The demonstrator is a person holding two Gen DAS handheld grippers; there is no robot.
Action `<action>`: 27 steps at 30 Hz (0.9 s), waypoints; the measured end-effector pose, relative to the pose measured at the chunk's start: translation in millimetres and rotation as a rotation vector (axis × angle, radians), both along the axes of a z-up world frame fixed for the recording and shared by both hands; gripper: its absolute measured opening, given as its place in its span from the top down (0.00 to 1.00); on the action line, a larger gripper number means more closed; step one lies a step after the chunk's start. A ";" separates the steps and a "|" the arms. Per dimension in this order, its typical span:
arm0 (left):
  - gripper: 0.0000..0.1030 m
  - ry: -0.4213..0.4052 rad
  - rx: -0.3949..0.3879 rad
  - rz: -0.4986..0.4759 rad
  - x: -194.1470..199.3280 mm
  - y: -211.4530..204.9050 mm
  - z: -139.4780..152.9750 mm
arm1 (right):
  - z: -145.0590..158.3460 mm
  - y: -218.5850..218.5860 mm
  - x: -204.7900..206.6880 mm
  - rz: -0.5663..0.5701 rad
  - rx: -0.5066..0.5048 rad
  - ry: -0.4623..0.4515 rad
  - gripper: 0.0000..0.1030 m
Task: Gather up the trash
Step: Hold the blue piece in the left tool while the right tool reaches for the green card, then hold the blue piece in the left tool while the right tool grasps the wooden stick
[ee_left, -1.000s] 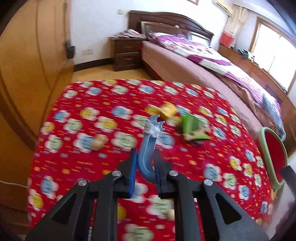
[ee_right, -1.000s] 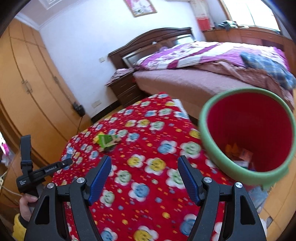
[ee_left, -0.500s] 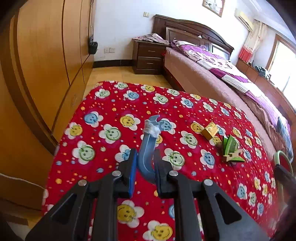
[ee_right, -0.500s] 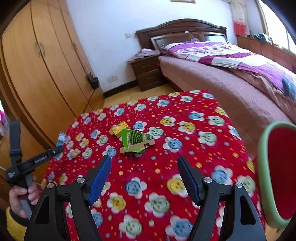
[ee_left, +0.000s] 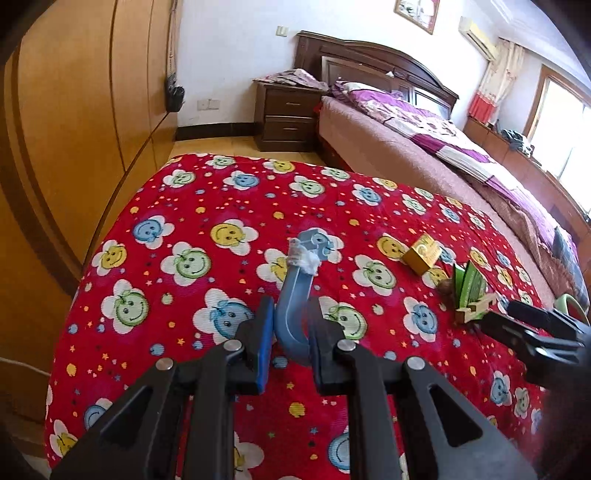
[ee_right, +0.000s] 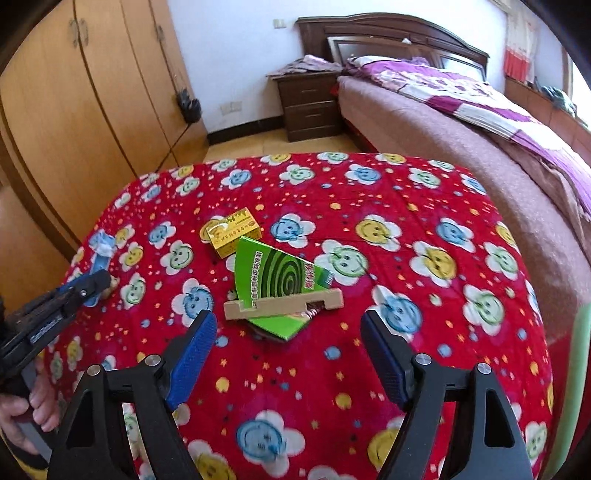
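Bedroom table under a red smiley-print cloth (ee_right: 332, 369). Right gripper (ee_right: 288, 354), jaws just widened and empty, has swung away from the bin to hover just short of the green mosquito-coil box (ee_right: 277, 280); a yellow carton (ee_right: 232, 230) lies just beyond the box. Their printing is illegible. Left gripper (ee_left: 290, 332) stays clamped on a blue curved piece (ee_left: 295, 295), left of the box. Pickup is judged imminent.

You face a white wall (ee_right: 221, 48) behind a dark headboard (ee_right: 388, 29) and nightstand (ee_right: 310, 103). Your left holds a wooden wardrobe (ee_right: 74, 110); a sunlit window (ee_left: 565, 122) is on the right, beyond the bed (ee_left: 424, 147)
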State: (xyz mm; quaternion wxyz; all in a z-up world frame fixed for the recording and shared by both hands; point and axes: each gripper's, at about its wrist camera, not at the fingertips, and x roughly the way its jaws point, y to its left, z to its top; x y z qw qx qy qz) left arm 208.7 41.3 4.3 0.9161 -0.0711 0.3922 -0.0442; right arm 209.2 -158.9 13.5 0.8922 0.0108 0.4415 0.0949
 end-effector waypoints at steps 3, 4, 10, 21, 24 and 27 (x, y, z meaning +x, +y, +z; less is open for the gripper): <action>0.84 -0.007 -0.013 -0.015 -2.4 -1.2 -0.3 | -5.9 6.4 7.2 0.016 -0.004 0.008 0.21; 0.84 -0.008 -0.010 -0.017 -1.8 -1.8 0.2 | -7.5 9.7 8.8 0.018 -0.012 0.012 0.20; 0.84 -0.003 -0.058 -0.035 -2.5 2.6 -0.1 | -16.1 20.2 9.5 0.028 -0.090 0.010 0.20; 0.84 -0.008 -0.081 -0.032 -5.2 7.8 1.5 | -15.5 18.3 6.8 0.053 -0.143 -0.002 0.45; 0.84 -0.012 -0.086 -0.032 -6.2 9.8 1.9 | -13.0 13.1 4.7 0.043 -0.098 -0.005 0.45; 0.84 -0.014 -0.089 -0.032 -5.7 11.0 1.9 | -7.7 9.5 -0.7 0.037 -0.067 -0.027 0.45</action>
